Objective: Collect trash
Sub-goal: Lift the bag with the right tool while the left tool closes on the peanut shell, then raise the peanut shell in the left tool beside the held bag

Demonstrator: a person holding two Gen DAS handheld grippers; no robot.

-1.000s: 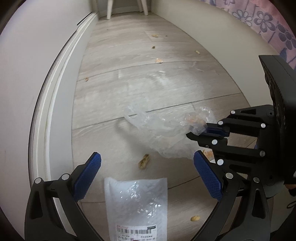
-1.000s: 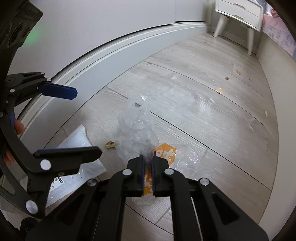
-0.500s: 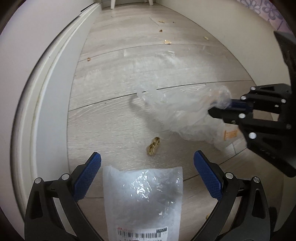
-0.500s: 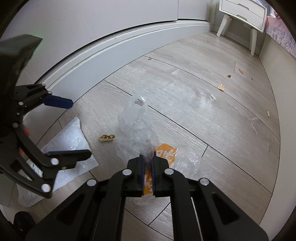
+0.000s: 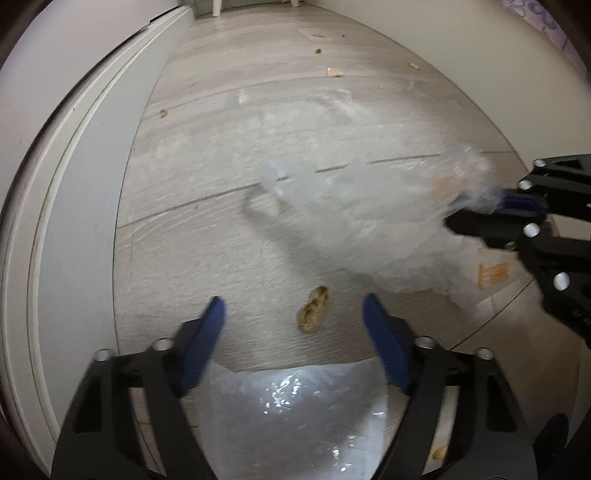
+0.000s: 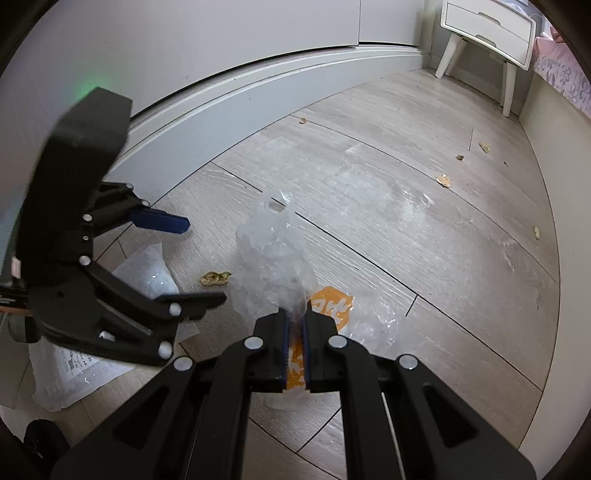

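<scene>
My right gripper is shut on a crumpled clear plastic bag with orange print, held just above the wooden floor; the bag also shows in the left wrist view, with the right gripper at its right end. My left gripper is open and empty, its blue pads either side of a peanut shell on the floor. The shell also shows in the right wrist view, between the left gripper's fingers. A flat clear packet with a label lies under the left gripper.
A white baseboard and wall run along the left. Small shell scraps lie scattered on the far floor. A white nightstand stands at the back right beside a floral bedspread.
My left gripper has moved forward and down over the peanut shell, and its jaws have narrowed. My right gripper has lifted the bag slightly and drifted right in the left wrist view.
</scene>
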